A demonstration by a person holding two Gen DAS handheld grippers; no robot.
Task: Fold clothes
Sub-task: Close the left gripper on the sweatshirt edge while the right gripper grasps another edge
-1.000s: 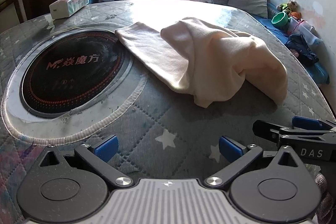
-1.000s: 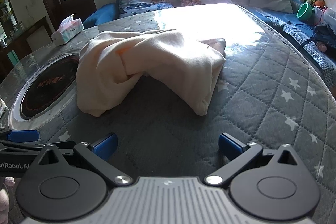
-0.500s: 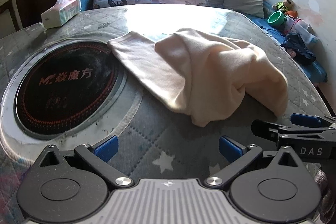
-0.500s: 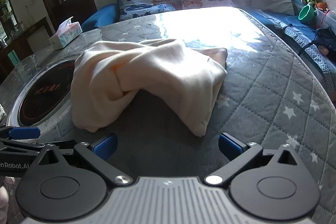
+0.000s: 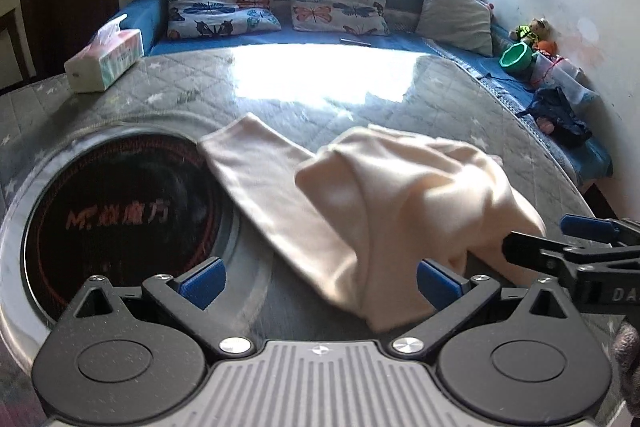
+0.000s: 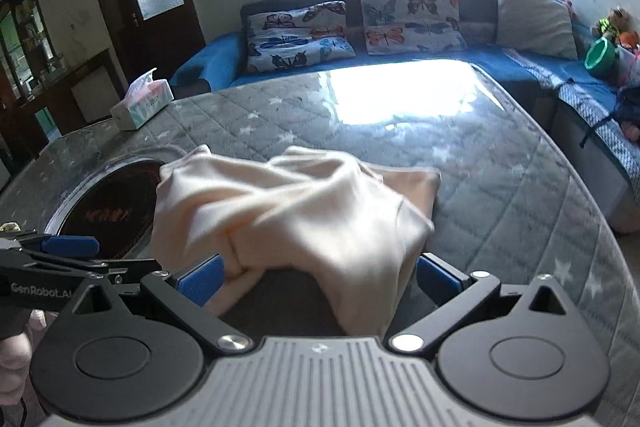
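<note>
Blue pads sit wide apart on my left claw (image 5: 318,277), and it is not holding anything. A near corner of the soft cream-coloured cloth garment (image 5: 376,203) hangs down between those pads, closer to the one on the right. I cannot tell if the cloth touches that pad.

My right claw (image 6: 318,273) is spread wide too, with nothing pinched in it. The same garment (image 6: 296,211) lies in a rumpled heap right in front of it, and its near edge reaches in between the two blue pads. From the left claw's camera I can see my right claw (image 5: 560,251) poking in from the right side, just beside the heap.

The garment rests on the big grey quilted table cover with white stars (image 6: 500,187). One long flat part of it stretches out toward the round black cooker plate with red letters (image 5: 120,219) and lies over its rim.

Farther back, near the left edge of the table, stands a white and green tissue box (image 5: 104,63). Behind the table is a blue sofa (image 6: 448,57) with butterfly cushions (image 5: 222,5). A green plastic bowl (image 5: 516,57) sits on the sofa at the right.
</note>
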